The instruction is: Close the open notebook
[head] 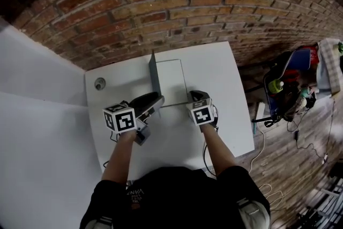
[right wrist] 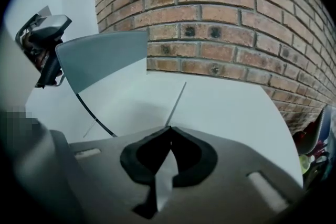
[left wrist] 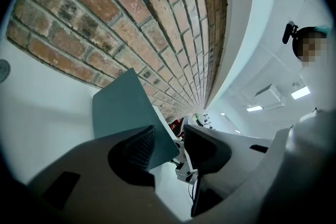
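The notebook lies on the white table (head: 228, 115), its white pages (head: 172, 82) flat and its grey cover (head: 153, 73) standing upright on the left. My left gripper (head: 155, 102) is at the cover's near corner. In the left gripper view the cover (left wrist: 123, 110) sits between the jaws of the left gripper (left wrist: 169, 147), against the left pad, with a gap to the right pad. My right gripper (head: 194, 96) is at the near right edge of the pages. In the right gripper view the right gripper (right wrist: 169, 131) is shut on a thin white sheet, and the raised cover (right wrist: 102, 57) shows at the left.
A small round grey object (head: 99, 83) lies on the table's far left corner. A brick wall (head: 161, 2) runs behind the table. A dark bag with clutter (head: 292, 83) and cables lie on the wooden floor to the right.
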Demonstrator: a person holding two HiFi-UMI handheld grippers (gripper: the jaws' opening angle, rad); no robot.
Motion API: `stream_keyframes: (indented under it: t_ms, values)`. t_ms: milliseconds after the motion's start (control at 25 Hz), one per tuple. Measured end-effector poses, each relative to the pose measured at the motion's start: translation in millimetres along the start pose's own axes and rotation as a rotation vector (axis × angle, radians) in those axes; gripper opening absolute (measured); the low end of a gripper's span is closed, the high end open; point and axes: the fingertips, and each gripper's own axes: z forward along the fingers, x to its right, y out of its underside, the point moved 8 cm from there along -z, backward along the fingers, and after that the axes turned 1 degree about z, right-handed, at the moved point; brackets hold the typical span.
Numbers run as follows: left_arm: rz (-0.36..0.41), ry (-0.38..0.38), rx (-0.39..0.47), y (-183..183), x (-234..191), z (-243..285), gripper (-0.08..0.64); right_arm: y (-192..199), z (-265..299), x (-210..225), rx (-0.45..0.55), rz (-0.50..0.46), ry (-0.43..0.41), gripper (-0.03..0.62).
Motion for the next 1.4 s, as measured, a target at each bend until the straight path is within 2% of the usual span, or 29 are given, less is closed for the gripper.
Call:
stream_keyframes:
  t_ms: [720,920,1400]
  values:
    - [0.014,0.014,-0.043,15.5,15.3,24.6,0.184,13.3,-27.3,20.4,0.022,0.023,0.033,-0.002]
    - [0.058,-0.010,-0.032,12.9,23.8,19.1,0.184,10.4,-39.5,17.4,0.052,0.024,0.038,-0.002]
    - [0.123,-0.003,-0.013,20.8,45.4,-1.8,0.180,-1.2,-77.0,1.1,0.149,0.017,0.054,-0.002]
